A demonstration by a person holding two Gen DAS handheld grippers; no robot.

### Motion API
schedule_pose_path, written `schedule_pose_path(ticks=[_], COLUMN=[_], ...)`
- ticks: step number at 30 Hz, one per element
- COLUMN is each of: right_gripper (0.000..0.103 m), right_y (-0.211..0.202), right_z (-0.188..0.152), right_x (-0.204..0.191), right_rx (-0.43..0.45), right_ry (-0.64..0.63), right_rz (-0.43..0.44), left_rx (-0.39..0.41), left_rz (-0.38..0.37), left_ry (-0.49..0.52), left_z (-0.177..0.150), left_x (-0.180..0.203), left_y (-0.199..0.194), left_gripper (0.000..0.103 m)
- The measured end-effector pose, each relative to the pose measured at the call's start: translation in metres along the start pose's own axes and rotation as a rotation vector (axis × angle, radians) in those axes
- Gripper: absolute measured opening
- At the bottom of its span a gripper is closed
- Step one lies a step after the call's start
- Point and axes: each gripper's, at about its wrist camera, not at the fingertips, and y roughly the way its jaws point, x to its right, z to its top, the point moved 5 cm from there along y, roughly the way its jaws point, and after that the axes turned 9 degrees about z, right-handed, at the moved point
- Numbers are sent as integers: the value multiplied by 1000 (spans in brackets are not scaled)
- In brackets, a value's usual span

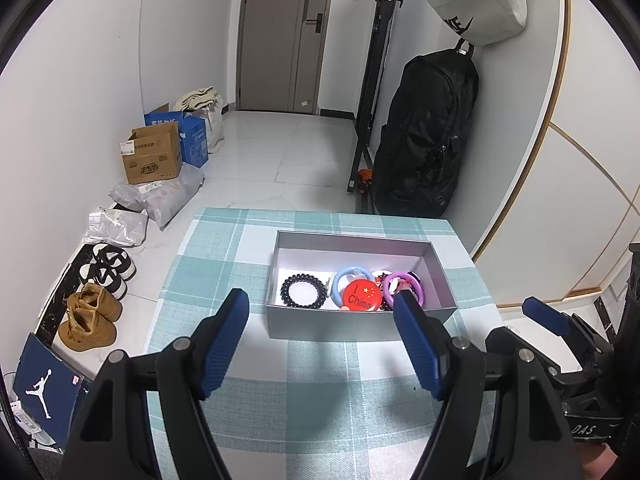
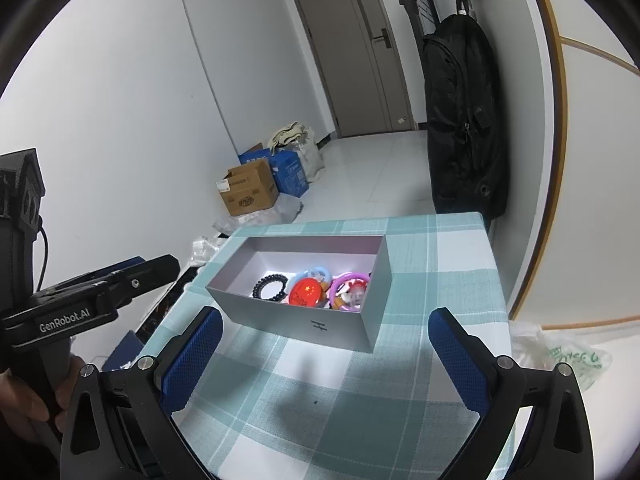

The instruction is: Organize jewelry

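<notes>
Left gripper (image 1: 320, 304) spread wide, nothing between the blue pads, hovering over the checked counter (image 1: 224, 256). Right gripper (image 2: 324, 324) likewise spread and empty, poised just short of the grey box (image 2: 320, 326).

Box straight ahead of both grippers, sitting on the counter, open-topped. Inside, all crowded toward the near wall: black beaded bracelet (image 1: 303, 290) ahead and slightly left of the left gripper's centre line, light blue ring (image 1: 350, 276) beside it, red round badge (image 1: 363, 298) overlapping that ring, purple ring (image 1: 398, 284) just beyond the tip of the left gripper's right finger. Small pale pieces under the purple ring, too tangled to name.

Likely handling: all light. Bracelet probably elastic and floppy, apt to sag or roll bead by bead; best pinched across one side of the loop. Rings probably stiff, smooth plastic, slippery; best gripped across the band, not the hole. Badge flat and slick; best taken by its edge. Thin box walls likely to shift if nudged.
</notes>
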Motion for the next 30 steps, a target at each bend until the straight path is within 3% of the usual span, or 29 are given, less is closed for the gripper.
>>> schedule_pose_path(ticks=[30], right_gripper=[103], right_y=[6], right_z=[-2], right_x=[2], right_rx=[-20], right_ry=[9], right_rz=[-8], left_rx=[24], left_rz=[-22], left_ry=[-50], left_z=[4], left_x=[-6], left_y=[-1], left_gripper=[71])
